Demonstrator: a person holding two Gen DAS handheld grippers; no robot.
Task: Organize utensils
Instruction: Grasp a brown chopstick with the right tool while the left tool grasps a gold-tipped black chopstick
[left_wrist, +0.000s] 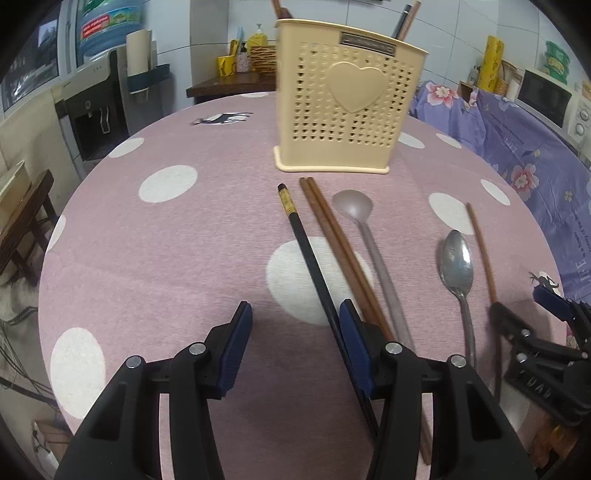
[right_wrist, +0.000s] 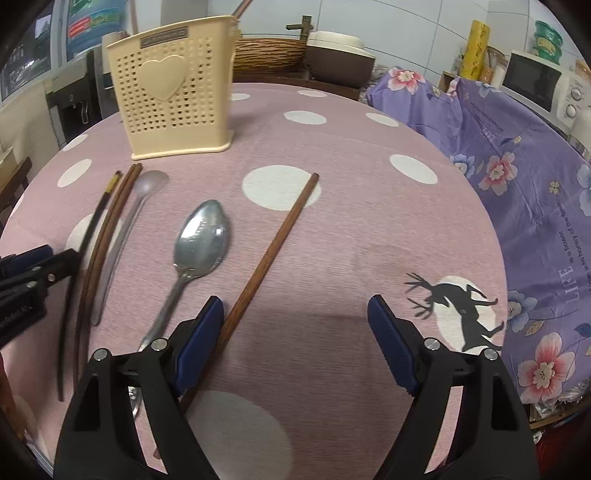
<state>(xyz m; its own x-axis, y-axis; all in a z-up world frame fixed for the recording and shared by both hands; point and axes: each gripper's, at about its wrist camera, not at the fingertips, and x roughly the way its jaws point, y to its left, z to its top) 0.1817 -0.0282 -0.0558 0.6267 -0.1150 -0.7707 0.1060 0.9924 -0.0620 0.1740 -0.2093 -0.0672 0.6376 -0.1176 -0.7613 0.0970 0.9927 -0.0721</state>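
Gaping left gripper (left_wrist: 295, 317), right gripper (right_wrist: 295, 314) likewise, empty

Purple floral cloth (right_wrist: 517, 206) at 3 o'clock: "LIFE is a flower of the..." legible, rest blurred. Caddy (right_wrist: 173, 92) nameplate at 11 o'clock: unreadable.

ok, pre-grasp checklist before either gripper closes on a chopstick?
1. Left gripper open: ok.
2. Right gripper open: ok.
3. Black chopstick between left fingers: not ok, it passes under the right-hand finger.
4. Lone brown chopstick between right fingers: not ok, it runs against the left-hand finger.
5. Holder upright: ok.
6. Free slot in holder: cannot tell.
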